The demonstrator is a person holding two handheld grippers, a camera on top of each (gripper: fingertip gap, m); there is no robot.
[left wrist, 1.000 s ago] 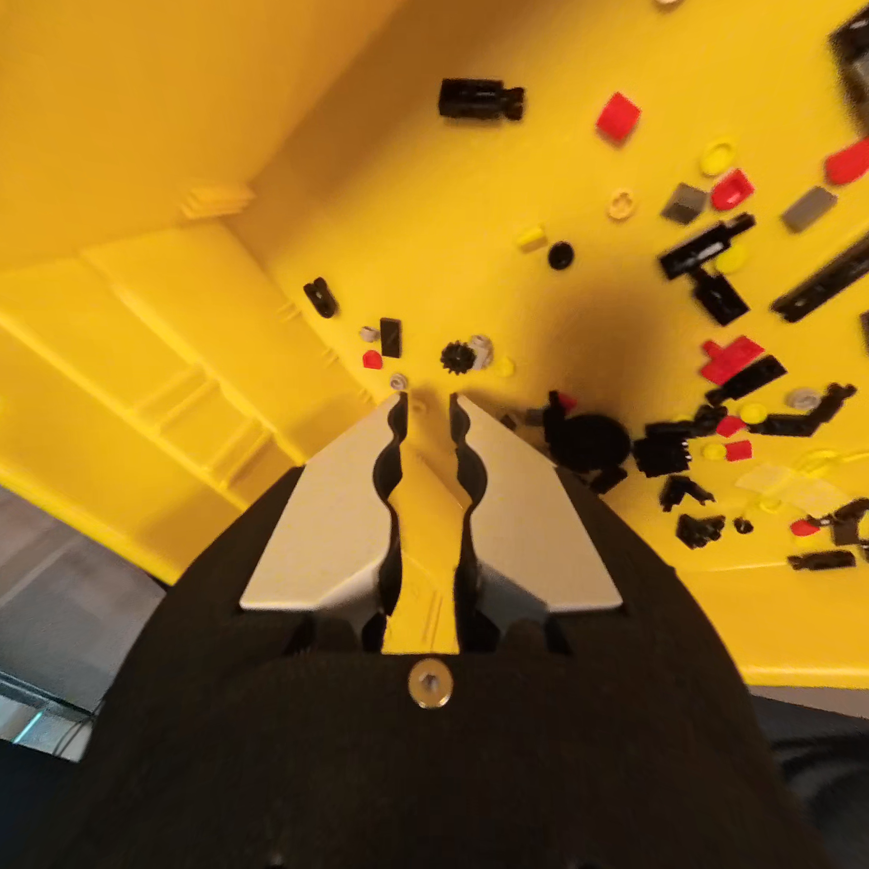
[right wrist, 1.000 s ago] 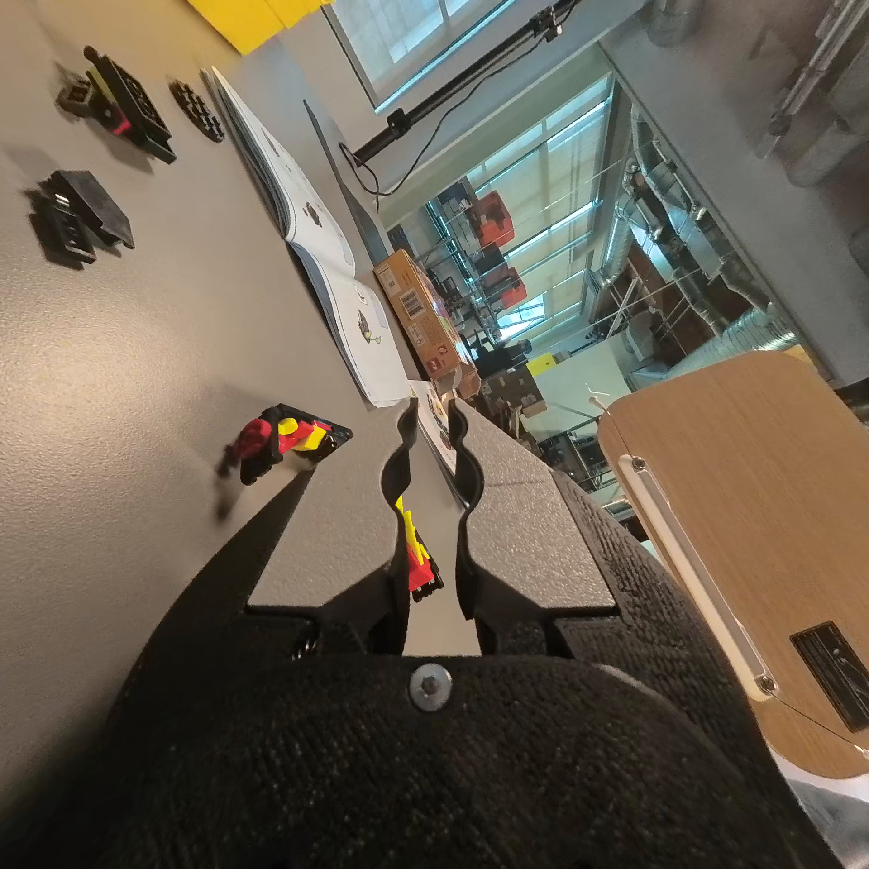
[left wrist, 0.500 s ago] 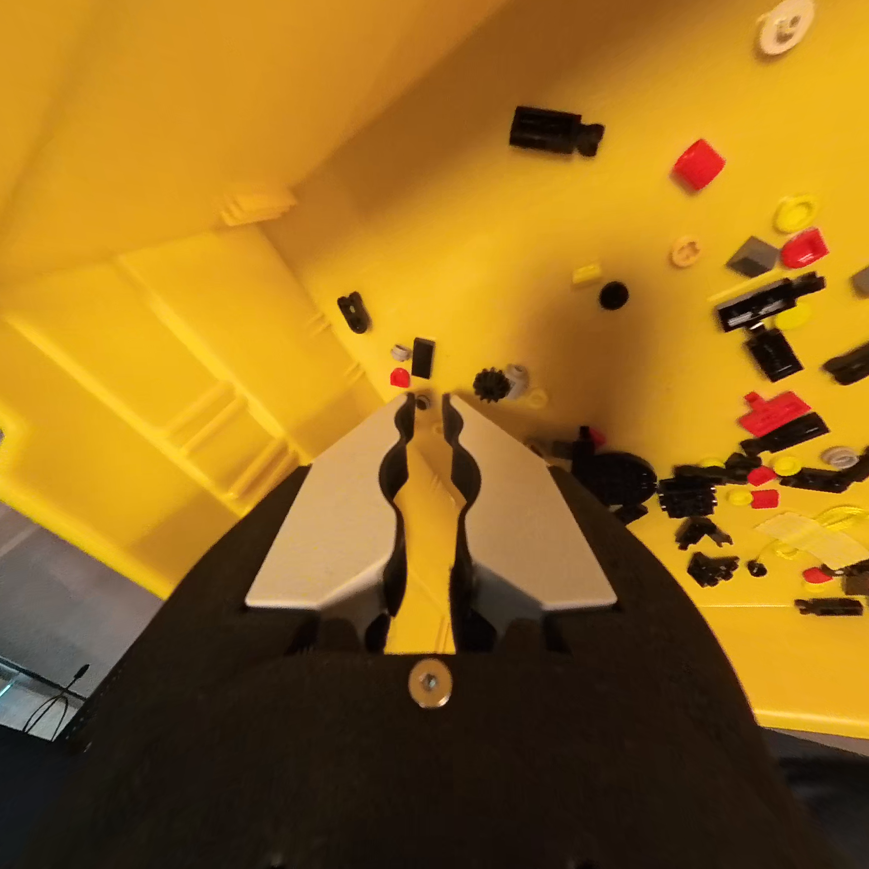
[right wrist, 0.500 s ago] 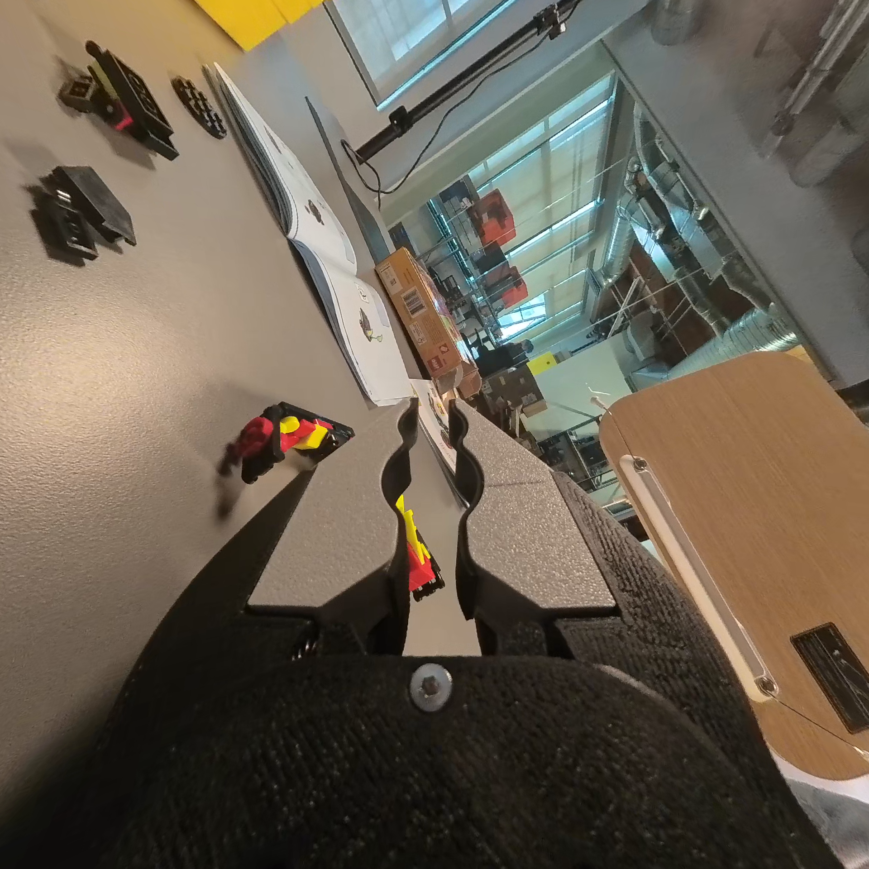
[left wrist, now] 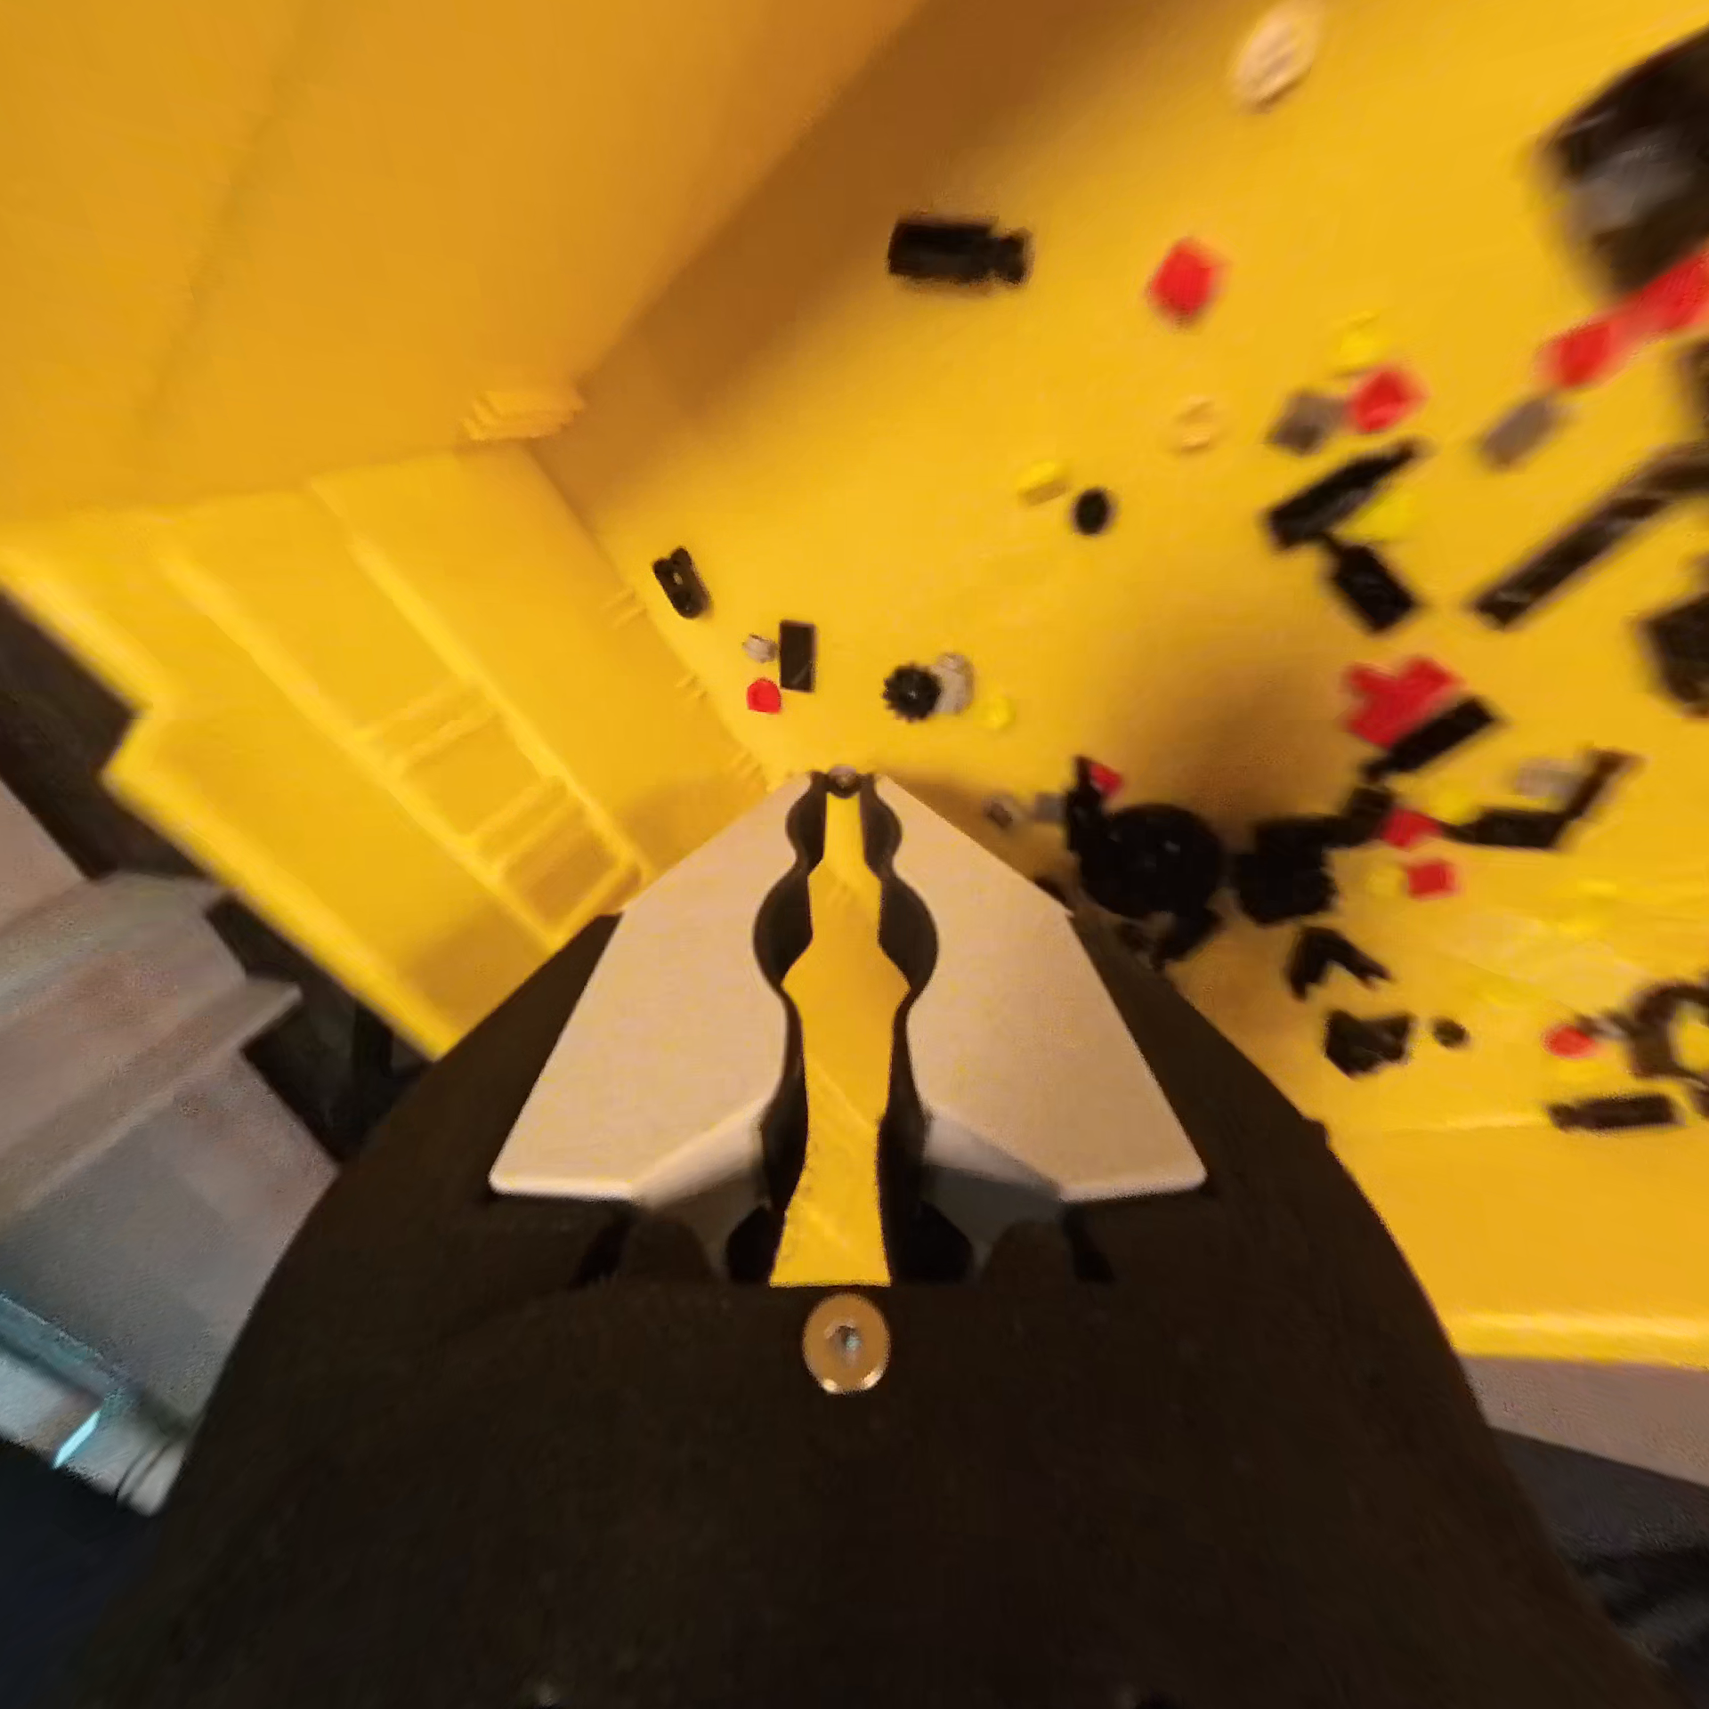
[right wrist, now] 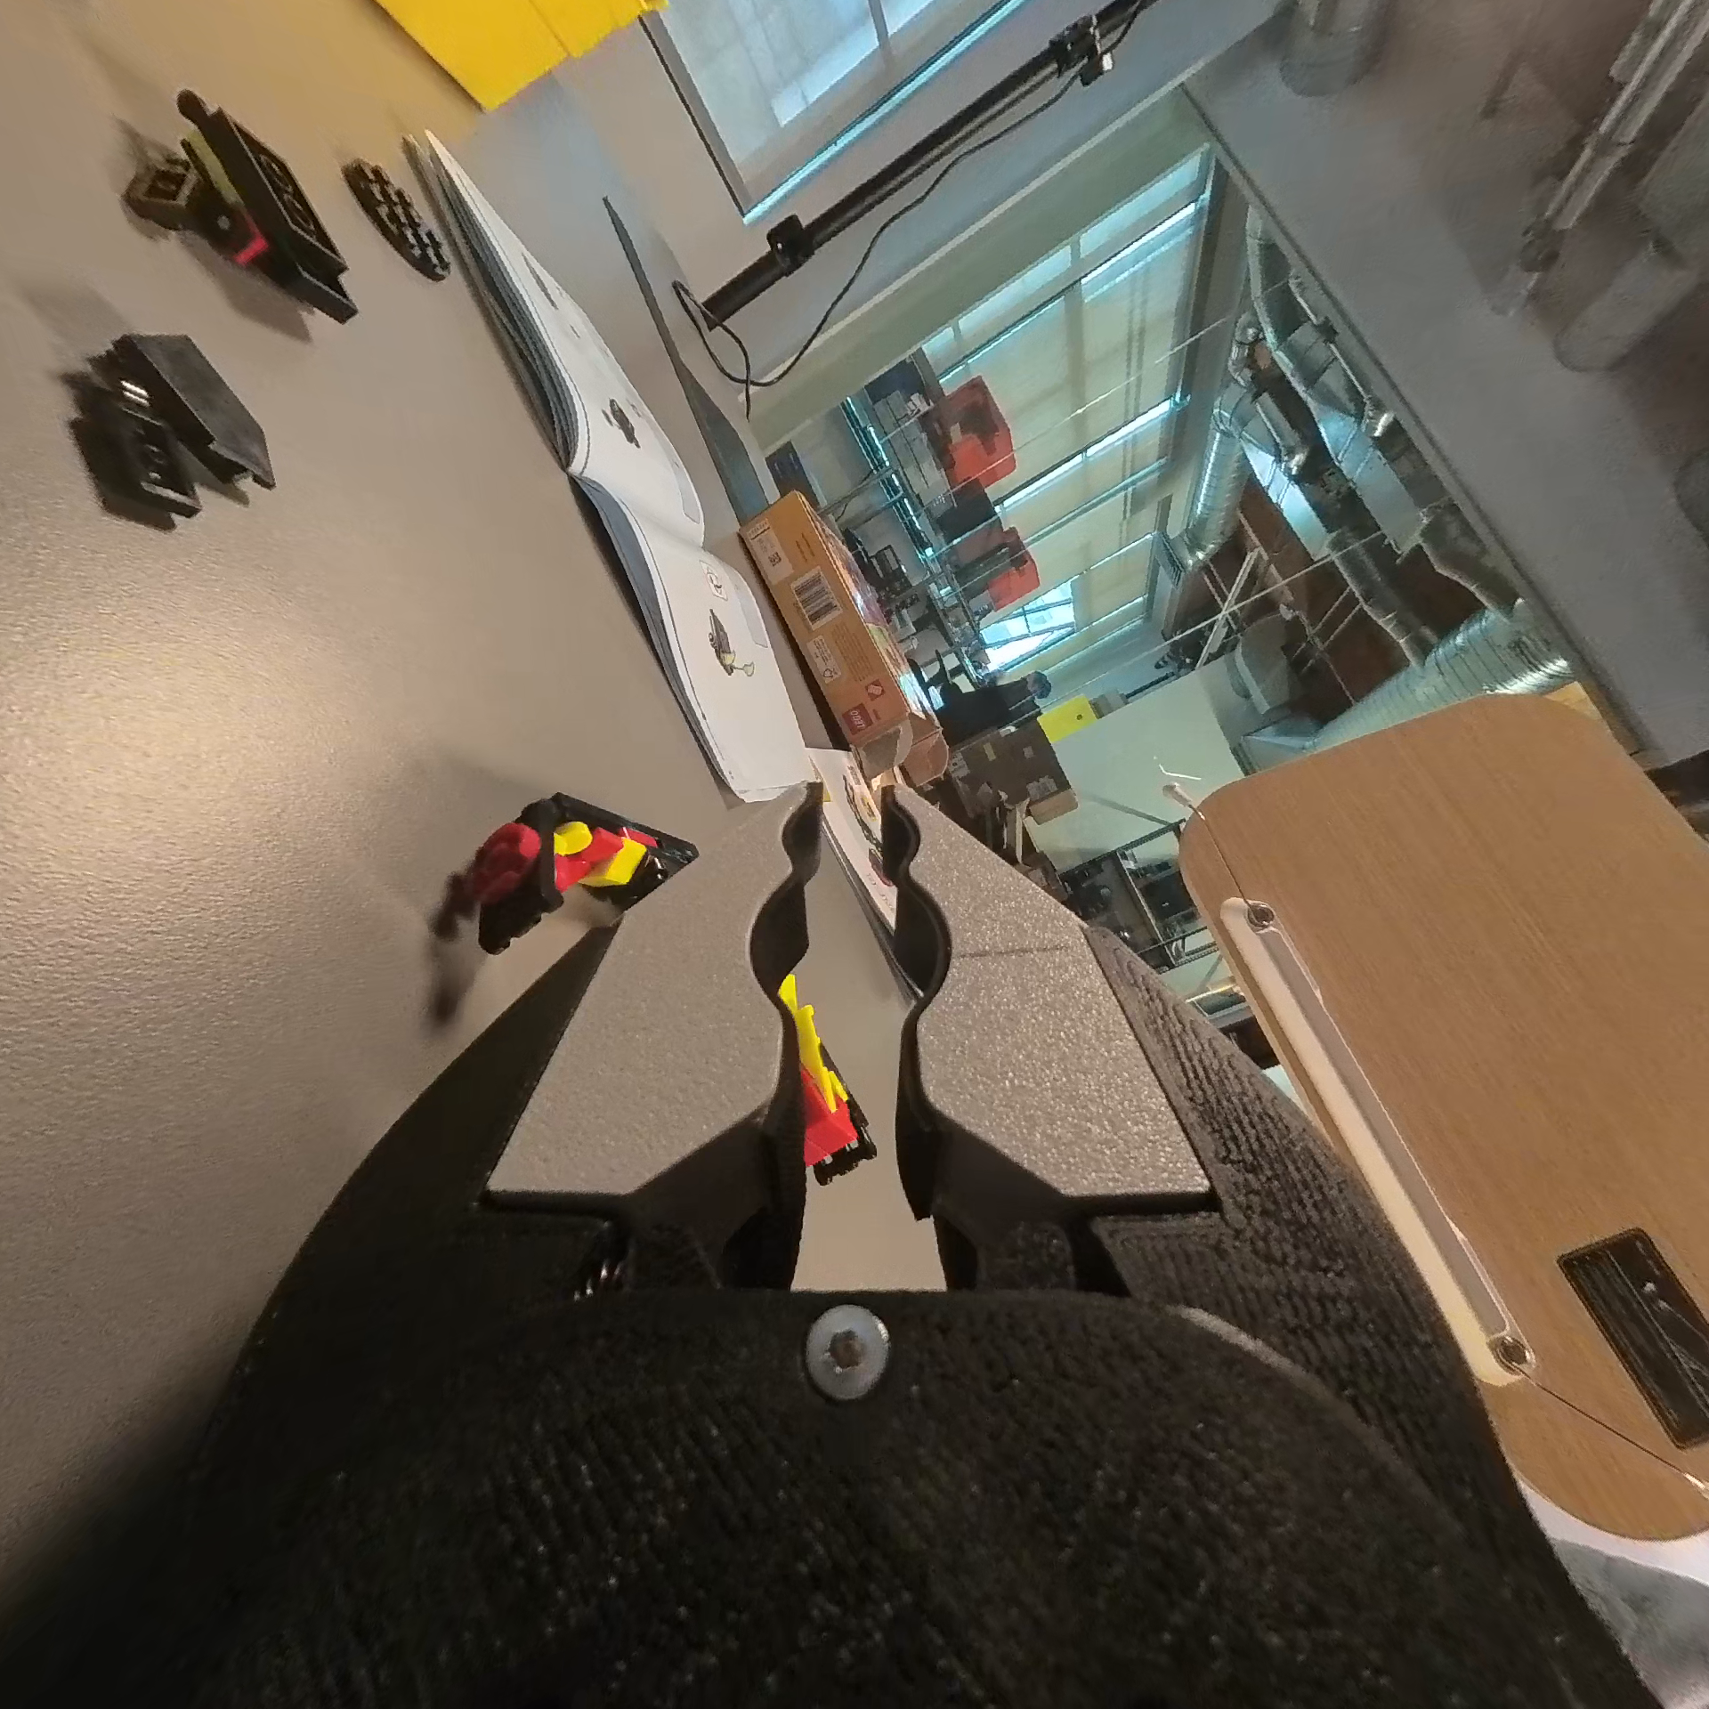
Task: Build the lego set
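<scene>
In the left wrist view my left gripper (left wrist: 842, 786) is over a corner of a yellow tray (left wrist: 832, 370). Its jaws are nearly closed on a small grey round piece (left wrist: 842, 781) held at the very tips. Loose black, red, grey and yellow pieces lie on the tray floor, among them a black gear (left wrist: 906, 692). In the right wrist view my right gripper (right wrist: 851, 795) hovers low over the grey table (right wrist: 231, 694), jaws slightly apart and empty. A red, yellow and black sub-assembly (right wrist: 573, 860) lies left of it. Another red and yellow one (right wrist: 818, 1091) shows through the finger gap.
Two black sub-assemblies (right wrist: 171, 425) (right wrist: 250, 213) and a round black plate (right wrist: 398, 217) lie farther out on the table. An open instruction booklet (right wrist: 647, 518) and a cardboard box (right wrist: 823, 610) sit behind. A wooden board (right wrist: 1480, 1017) is at the right. The tray's ribbed wall (left wrist: 416, 740) is left of the left gripper. Some 50 centimeters of space lies between my two pairs of fingers.
My left gripper's jaws have narrowed around the small grey round piece, and the view is now blurred from motion. The right gripper has barely moved.
</scene>
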